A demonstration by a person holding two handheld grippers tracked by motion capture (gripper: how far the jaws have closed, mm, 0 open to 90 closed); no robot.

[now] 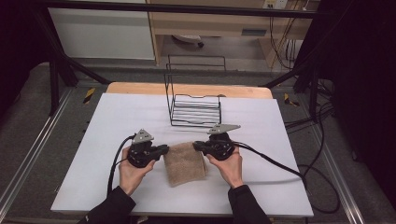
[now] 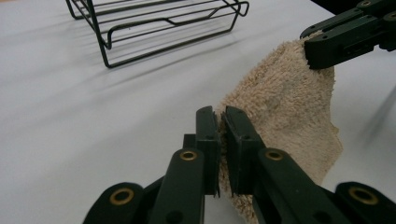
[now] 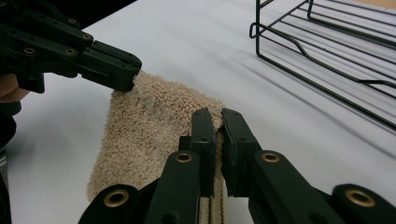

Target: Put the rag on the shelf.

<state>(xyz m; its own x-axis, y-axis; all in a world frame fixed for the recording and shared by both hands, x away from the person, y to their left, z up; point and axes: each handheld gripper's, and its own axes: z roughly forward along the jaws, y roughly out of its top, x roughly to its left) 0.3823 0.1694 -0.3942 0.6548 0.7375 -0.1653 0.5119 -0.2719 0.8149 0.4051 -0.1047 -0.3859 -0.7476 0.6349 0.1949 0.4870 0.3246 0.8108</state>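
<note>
High view: beige towel (image 1: 186, 163) sits near the middle of the white tabletop (image 1: 116, 121), in front of the black wire rack (image 1: 195, 109), with a hand on each side of it. Left gripper (image 1: 164, 149) pinches the towel's far left corner, right gripper (image 1: 196, 145) pinches the far right corner, so the 2 grips are set at opposite ends of the same edge, likely to keep that edge taut and level for a lift or a fold. Left gripper view: jaws of the left gripper (image 2: 220, 116) are closed tight on terry fabric (image 2: 285, 107), cloth squeezed in the thin slit between them, the other gripper's tips biting the opposite corner at upper right. Right gripper view: right gripper (image 3: 218, 116) clamps its corner the same way, towel (image 3: 149, 126) sloping down from the held edge toward the tabletop. Far edge looks raised while the near end seems to rest on the surface, though how much is off the tabletop is hard to tell from above. Rack (image 3: 327, 51) stands empty, well apart behind, a probable destination.
</note>
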